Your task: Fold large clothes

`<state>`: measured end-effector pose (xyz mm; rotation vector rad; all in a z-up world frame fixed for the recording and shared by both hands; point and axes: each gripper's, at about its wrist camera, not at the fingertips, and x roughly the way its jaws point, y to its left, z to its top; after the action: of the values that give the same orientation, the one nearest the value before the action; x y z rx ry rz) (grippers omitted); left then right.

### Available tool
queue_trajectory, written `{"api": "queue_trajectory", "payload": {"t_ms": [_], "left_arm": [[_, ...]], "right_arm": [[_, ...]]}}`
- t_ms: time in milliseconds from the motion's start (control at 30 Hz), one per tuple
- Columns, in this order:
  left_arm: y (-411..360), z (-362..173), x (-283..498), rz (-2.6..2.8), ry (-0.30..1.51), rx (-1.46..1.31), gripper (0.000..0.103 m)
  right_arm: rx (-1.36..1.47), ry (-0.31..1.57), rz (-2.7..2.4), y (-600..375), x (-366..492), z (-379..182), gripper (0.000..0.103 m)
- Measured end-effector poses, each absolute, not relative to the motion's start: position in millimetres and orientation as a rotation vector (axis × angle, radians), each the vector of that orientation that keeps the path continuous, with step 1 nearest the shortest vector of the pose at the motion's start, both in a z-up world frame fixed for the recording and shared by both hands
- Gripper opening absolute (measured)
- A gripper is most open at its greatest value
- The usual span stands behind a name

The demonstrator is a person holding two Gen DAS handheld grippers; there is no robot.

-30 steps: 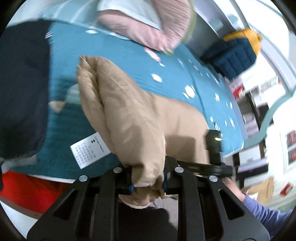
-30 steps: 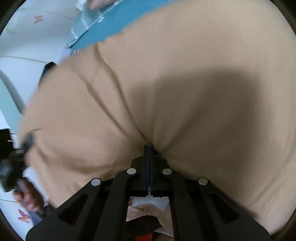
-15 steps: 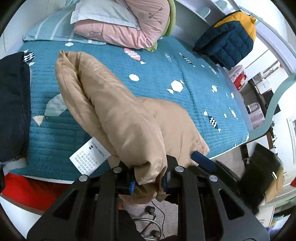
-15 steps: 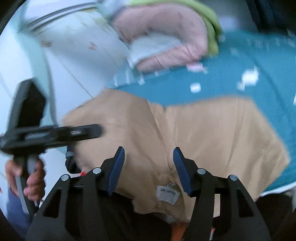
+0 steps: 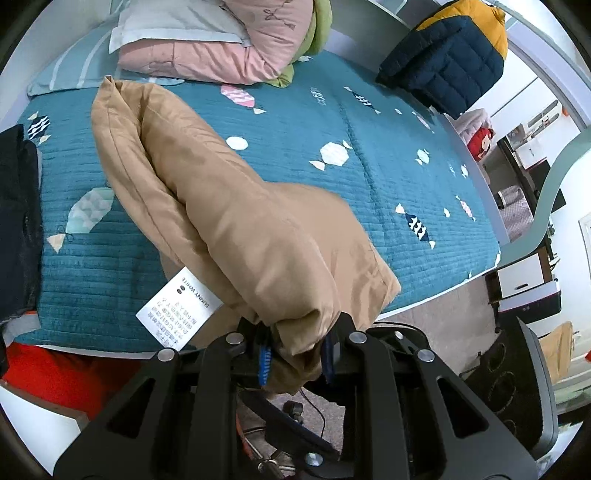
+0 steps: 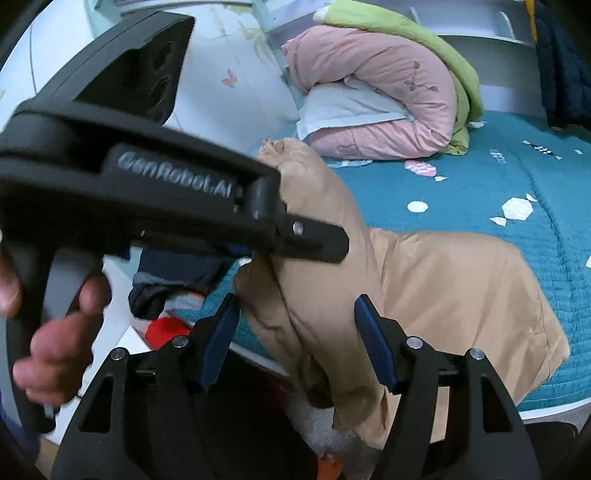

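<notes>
My bed (image 5: 369,206), under a teal quilted cover with candy shapes, carried the tan padded garment (image 5: 236,221), a pink folded duvet (image 5: 221,44) over a pale pillow (image 5: 166,22), and dark clothes (image 5: 14,221) at one edge.

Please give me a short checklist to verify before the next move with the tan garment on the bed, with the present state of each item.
1. Left claw shut on the tan garment: ok.
2. Right claw free of cloth: ok, its jaws are opening, pads not pressing.
3. Garment lying flat: not ok, bunched and draped over the bed edge.
4. Care label tucked in: not ok, hanging out.
5. Teal bed surface free beside the garment: ok.
6. Claws apart from each other: cannot tell.
</notes>
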<state>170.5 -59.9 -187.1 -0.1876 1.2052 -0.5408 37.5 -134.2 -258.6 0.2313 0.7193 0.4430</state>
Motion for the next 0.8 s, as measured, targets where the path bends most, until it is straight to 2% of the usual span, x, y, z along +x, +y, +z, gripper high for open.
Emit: {"api": "queue_trajectory", "payload": {"t_ms": [133,200,267,300,367,467,500,533,600,667,800], "left_arm": [[-69,-186,168,-0.559,1.207,-0.189,0.02],[-76,-184,166,-0.565,1.202,-0.177,0.02],[-82,-183,165,-0.571,1.191,-0.164,0.021],[-83,-183,165,-0.581,1.19,-0.177,0.025],[-86,-179,164,-0.644,1.172,-0.23,0.028],[-90,-174,161,-0.712,1.129,-0.264,0.044],[-89,-169,159,-0.721,1.092,-0.278,0.065],[-87,-165,158,-0.722,1.051,-0.295,0.075],[-82,-159,159,-0.724,1.011,-0.316,0.076],[-78,-163,166,-0.678,1.013,-0.327,0.083],[-73,-204,189,-0.467,1.105,-0.237,0.085]], "right_arm": [[0.265,0.713,0.421,-142,48,-261,0.059],[0.299,0.723,0.416,-151,55,-264,0.035],[0.336,0.722,0.41,-163,56,-265,0.024],[0.36,0.713,0.406,-172,55,-266,0.021],[0.411,0.703,0.389,-189,53,-266,0.019],[0.501,0.701,0.329,-222,48,-273,0.018],[0.535,0.704,0.313,-233,47,-276,0.018],[0.568,0.712,0.295,-244,45,-280,0.018],[0.648,0.72,0.241,-270,40,-291,0.018],[0.744,0.728,0.19,-294,36,-305,0.018],[0.9,0.798,0.068,-329,29,-338,0.018]]}}
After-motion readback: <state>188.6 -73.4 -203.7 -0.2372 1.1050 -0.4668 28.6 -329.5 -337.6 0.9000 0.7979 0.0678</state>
